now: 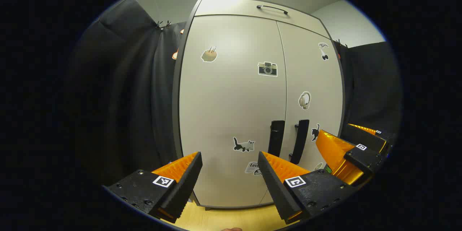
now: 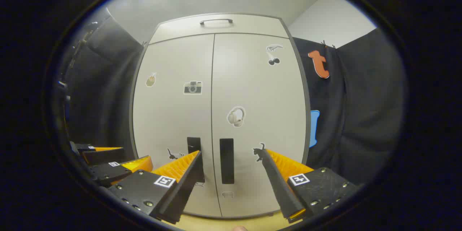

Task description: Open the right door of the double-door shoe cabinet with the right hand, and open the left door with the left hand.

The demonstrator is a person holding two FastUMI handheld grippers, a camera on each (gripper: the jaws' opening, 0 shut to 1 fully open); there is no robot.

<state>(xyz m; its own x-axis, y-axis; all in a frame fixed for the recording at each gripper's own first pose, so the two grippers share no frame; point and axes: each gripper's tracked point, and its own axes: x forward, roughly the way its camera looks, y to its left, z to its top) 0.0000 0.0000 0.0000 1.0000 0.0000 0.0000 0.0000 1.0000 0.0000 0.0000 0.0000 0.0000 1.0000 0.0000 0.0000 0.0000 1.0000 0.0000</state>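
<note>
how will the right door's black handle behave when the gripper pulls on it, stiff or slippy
The right door's handle looks like a rigid vertical bar, so probably stiff. Its smooth face may slip unless the right gripper closes squarely. The flat right door likely swings lightly.

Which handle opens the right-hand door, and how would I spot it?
Find the pale shoe cabinet with two tall doors. Two dark upright handles flank the centre seam low down; the right door's handle is right of the seam, below the headphones sticker.

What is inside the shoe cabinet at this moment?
Cannot tell: the left door and right door are both shut, hiding the interior. Seen are stickers, two dark handles, and a top drawer.
</note>
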